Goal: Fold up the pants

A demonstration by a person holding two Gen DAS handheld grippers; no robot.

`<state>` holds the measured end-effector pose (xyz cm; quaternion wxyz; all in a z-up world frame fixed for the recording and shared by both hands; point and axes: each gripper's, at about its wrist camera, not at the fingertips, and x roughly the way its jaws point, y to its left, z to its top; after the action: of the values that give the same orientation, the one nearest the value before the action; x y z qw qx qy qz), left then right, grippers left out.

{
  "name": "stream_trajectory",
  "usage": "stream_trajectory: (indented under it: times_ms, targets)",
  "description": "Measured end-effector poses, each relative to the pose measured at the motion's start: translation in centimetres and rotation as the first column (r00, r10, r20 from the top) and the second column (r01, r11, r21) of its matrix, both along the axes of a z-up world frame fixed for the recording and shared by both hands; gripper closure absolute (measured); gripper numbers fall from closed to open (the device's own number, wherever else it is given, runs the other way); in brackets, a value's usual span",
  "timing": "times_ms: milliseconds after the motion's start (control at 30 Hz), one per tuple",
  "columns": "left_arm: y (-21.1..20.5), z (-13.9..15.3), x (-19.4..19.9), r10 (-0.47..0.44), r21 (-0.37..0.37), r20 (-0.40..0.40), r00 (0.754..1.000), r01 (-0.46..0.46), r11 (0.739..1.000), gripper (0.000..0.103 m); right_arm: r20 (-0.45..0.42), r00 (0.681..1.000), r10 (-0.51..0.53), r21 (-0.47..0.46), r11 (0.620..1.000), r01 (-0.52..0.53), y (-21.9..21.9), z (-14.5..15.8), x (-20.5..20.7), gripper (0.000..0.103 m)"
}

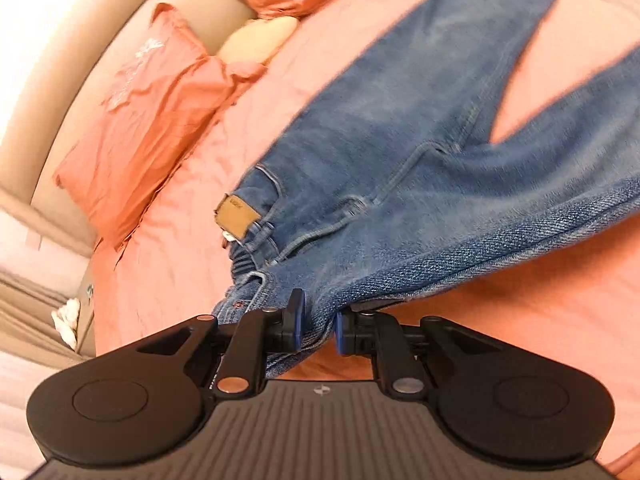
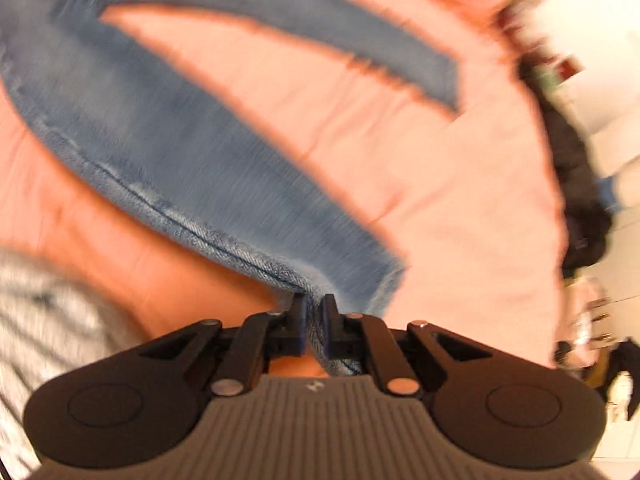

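Blue jeans (image 1: 400, 152) lie spread on a pink bed sheet (image 1: 180, 248), waistband with a tan leather patch (image 1: 238, 214) toward the near side and both legs running away to the upper right. My left gripper (image 1: 318, 322) is shut on a bunched corner of the waistband, denim pinched between its pads. In the blurred right wrist view, one trouser leg (image 2: 192, 184) runs to my right gripper (image 2: 314, 312), which is shut on the hem end of that leg. The other leg (image 2: 320, 36) lies flat farther off.
Two pink pillows (image 1: 148, 120) and a pale cushion (image 1: 256, 40) rest against the beige headboard (image 1: 60, 92) at the left. A striped sleeve (image 2: 44, 312) shows at lower left of the right wrist view. Dark clutter (image 2: 576, 200) sits beyond the bed's right edge.
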<state>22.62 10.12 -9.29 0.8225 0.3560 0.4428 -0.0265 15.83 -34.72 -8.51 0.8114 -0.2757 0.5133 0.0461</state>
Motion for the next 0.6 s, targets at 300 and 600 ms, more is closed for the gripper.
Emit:
stream_trajectory:
  times_ms: [300,600]
  targets:
    - [0.1,4.2,6.0,0.094,-0.073,0.071,0.993,-0.089,0.993,0.086,0.249,0.968,-0.036,-0.155,0.985,0.077,0.4,4.6,10.2,0.103]
    - [-0.8,2.7,15.1,0.125,-0.011,0.097,0.987,-0.124,0.992,0.086,0.279,0.960,-0.020,-0.273,0.957,0.099,1.9,3.5,22.9,0.103]
